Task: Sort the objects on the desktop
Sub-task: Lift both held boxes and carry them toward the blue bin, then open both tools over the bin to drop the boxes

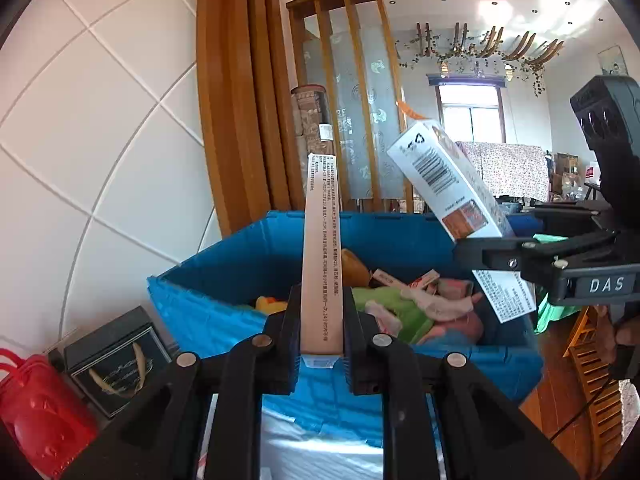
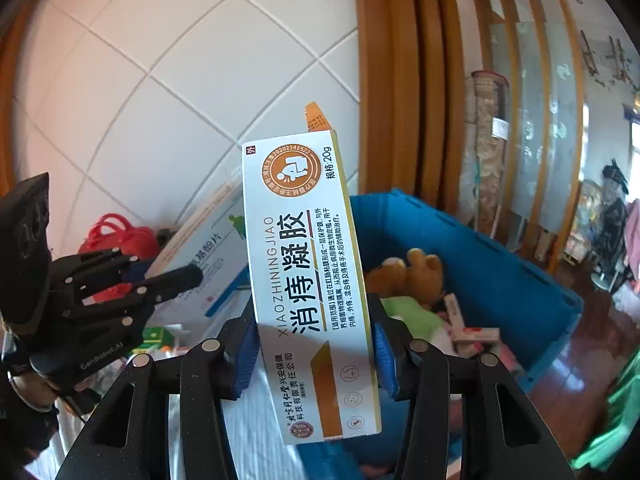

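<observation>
Gripping a slim tan carton [image 1: 321,252] edge-on, the left gripper [image 1: 321,344] has its jaws nearly closed on the narrow sides; fine print runs up that edge, too small to read. The right gripper [image 2: 316,344] holds a white and orange medicine box [image 2: 310,280] between blue pads [image 2: 246,356], jaws partly apart to the box's width, its top flap standing open. Both boxes hang above the near rim of a blue crate [image 1: 208,312]. Inside the crate lie a brown plush toy [image 2: 416,276], green cloth [image 1: 384,304] and small cartons [image 2: 472,334], partly hidden behind the held boxes. The crate's far right corner is cut off by the right gripper in the left view.
</observation>
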A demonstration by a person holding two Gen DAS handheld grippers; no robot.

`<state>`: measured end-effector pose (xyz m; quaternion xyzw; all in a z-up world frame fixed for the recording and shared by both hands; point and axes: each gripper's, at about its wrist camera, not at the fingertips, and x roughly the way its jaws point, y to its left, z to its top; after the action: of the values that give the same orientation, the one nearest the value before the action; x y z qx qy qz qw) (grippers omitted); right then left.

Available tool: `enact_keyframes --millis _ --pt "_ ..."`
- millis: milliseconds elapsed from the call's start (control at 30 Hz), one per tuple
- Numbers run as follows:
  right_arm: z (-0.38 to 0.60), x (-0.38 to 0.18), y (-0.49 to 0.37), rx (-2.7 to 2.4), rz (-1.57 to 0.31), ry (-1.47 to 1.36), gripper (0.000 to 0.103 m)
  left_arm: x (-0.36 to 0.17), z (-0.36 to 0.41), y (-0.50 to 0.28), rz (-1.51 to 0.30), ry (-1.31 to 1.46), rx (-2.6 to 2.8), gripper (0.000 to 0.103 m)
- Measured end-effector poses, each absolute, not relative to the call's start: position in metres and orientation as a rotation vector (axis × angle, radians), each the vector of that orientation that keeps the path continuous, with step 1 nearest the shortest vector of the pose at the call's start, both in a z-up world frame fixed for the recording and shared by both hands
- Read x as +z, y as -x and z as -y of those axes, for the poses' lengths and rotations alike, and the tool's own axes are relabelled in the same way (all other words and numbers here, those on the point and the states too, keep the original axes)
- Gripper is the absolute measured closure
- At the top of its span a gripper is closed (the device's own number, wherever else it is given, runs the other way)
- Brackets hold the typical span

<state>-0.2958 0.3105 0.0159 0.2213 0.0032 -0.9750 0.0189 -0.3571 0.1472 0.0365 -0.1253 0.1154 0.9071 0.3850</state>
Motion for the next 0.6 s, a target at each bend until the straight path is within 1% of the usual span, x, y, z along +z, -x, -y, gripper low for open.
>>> enact_keyframes --millis 100,267,300,333,367,400,433,467,533,600 --pt "-0.356 0.022 0.304 -3.047 0.068 -0.701 0.055 0.047 -0.188 0.368 -0.303 0.306 2.295 0.087" --pt "-0.407 0.027 0.320 -3.103 0.115 -0.700 0.053 0.060 -0.241 0.391 -0.328 0.320 2.278 0.086" --pt "-0.414 0.031 0.322 -3.136 0.114 -0.703 0.042 0.063 -0.249 0.397 -0.330 0.335 2.271 0.085" --pt "-0.424 0.032 0.324 -3.164 0.125 -0.692 0.031 0.067 -0.258 0.401 -0.343 0.345 2.285 0.075" --pt "-0.430 0.035 0.326 -3.177 0.145 -0.662 0.009 0.070 -0.263 0.405 -0.366 0.349 2.312 0.059" --pt "-0.435 0.040 0.323 -3.187 0.160 -0.624 0.007 0.073 -0.267 0.407 -0.379 0.337 2.350 0.051" --pt "-0.439 0.044 0.320 -3.197 0.164 -0.596 0.007 0.076 -0.264 0.406 -0.372 0.315 2.383 0.039" --pt "-0.442 0.047 0.319 -3.203 0.163 -0.576 0.006 0.080 -0.262 0.406 -0.355 0.296 2.407 0.033" --pt "-0.447 0.050 0.316 -3.208 0.171 -0.542 0.003 0.086 -0.253 0.405 -0.318 0.279 2.442 0.026" --pt "-0.448 0.050 0.315 -3.209 0.197 -0.524 0.001 0.088 -0.243 0.405 -0.287 0.273 2.480 0.026"
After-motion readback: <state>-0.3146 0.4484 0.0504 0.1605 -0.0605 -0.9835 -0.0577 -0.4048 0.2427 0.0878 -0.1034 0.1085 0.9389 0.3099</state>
